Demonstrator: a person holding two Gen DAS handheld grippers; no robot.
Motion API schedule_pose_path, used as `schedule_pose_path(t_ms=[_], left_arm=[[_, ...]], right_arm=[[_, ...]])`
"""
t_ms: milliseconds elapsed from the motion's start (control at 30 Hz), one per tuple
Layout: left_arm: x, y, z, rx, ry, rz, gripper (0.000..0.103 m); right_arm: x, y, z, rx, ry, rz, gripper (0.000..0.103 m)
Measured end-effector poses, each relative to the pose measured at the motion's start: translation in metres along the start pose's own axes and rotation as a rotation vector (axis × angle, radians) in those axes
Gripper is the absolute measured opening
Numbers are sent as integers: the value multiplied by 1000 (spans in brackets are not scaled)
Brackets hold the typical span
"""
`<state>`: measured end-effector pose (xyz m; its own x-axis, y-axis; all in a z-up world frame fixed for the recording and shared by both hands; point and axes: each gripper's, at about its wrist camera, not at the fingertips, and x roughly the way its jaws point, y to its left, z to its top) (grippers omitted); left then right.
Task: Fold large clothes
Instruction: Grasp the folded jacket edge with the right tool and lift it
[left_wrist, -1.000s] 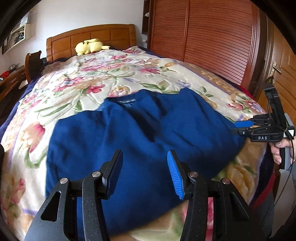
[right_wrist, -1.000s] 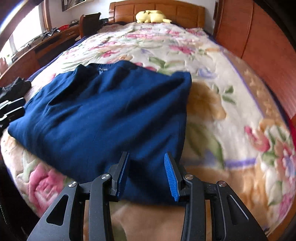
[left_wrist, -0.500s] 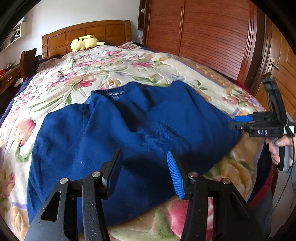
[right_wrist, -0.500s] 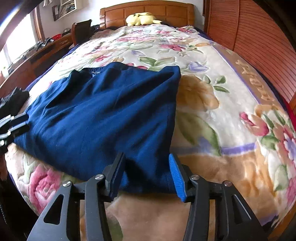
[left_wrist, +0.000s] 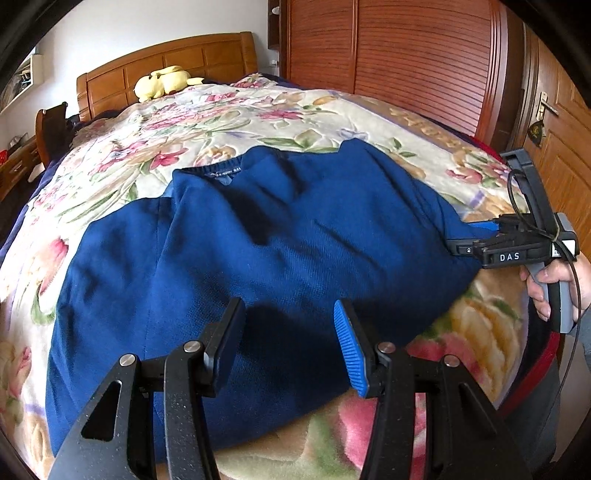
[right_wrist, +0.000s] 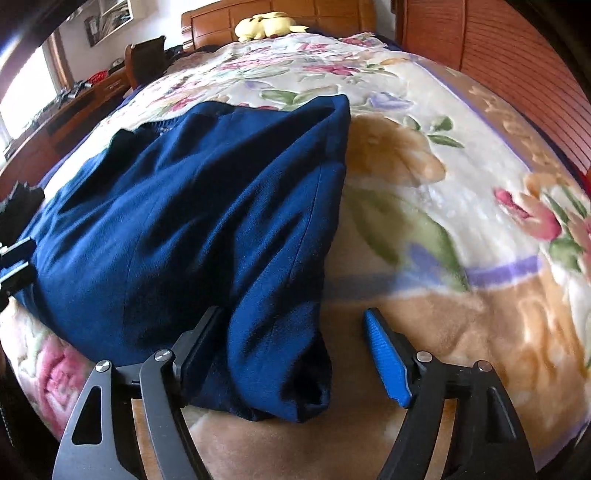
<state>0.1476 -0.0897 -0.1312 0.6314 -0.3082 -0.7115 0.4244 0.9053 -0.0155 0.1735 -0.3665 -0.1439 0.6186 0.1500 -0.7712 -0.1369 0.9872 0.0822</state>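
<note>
Lying spread on the floral fleece blanket (left_wrist: 229, 110) that covers the bed, the dark blue knitted sweater (left_wrist: 280, 243) has its ribbed collar (left_wrist: 216, 171) towards the wooden headboard (left_wrist: 166, 62) and its hem towards the foot edge, so its long axis runs from foot to head of the bed. It has been folded in at the sides, and the fabric lies in soft ridges rather than flat.

The left tongs (left_wrist: 288, 347) hover over the hem at the near edge, their fingers partly apart with nothing between them; whether they touch the cloth cannot be told. The right tongs (right_wrist: 291, 354) sit at the sweater's other near corner (right_wrist: 288, 380). Their jaws have just been opening and now stand wide: the bunched corner lies between them against the black finger, while the blue ribbed pad (right_wrist: 384, 365) stands clear of the cloth. In the left wrist view the right tongs (left_wrist: 476, 240) show at the sweater's right edge, held by a hand (left_wrist: 546, 284).

Beyond the sweater's right side a broad stretch of bare blanket runs to the bed's edge, where the slatted wooden wardrobe doors (left_wrist: 406, 59) stand close. Between collar and headboard there is also much free blanket, with only a yellow plush toy (left_wrist: 162, 81) at the far end. On the left, a wooden chair (right_wrist: 144, 59) and a low wooden desk (right_wrist: 74, 107) stand beside the bed. The near bed edge lies just under both tongs.
</note>
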Motion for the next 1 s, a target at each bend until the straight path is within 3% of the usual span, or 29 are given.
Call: schedule_pose_path(t_ms=[333, 400, 433, 500, 567, 800, 1000], left_arm=[[17, -3, -7, 14, 28, 20, 51], [18, -2, -8, 14, 27, 14, 51], [18, 0, -9, 8, 28, 7, 51], [18, 2, -8, 2, 31, -5, 51], [17, 4, -8, -8, 33, -18, 51], [-7, 18, -4, -53, 11, -75, 51], [-53, 51, -10, -77, -78, -39, 51]], right_arm=[[4, -2, -9, 42, -21, 32, 75], [1, 0, -9, 45, -12, 40, 67], [0, 2, -9, 50, -8, 56, 55], [-3, 4, -8, 64, 0, 92, 46], [-5, 3, -8, 65, 3, 114, 27], [-39, 4, 4, 58, -74, 136, 18], [-84, 34, 29, -12, -164, 131, 17]])
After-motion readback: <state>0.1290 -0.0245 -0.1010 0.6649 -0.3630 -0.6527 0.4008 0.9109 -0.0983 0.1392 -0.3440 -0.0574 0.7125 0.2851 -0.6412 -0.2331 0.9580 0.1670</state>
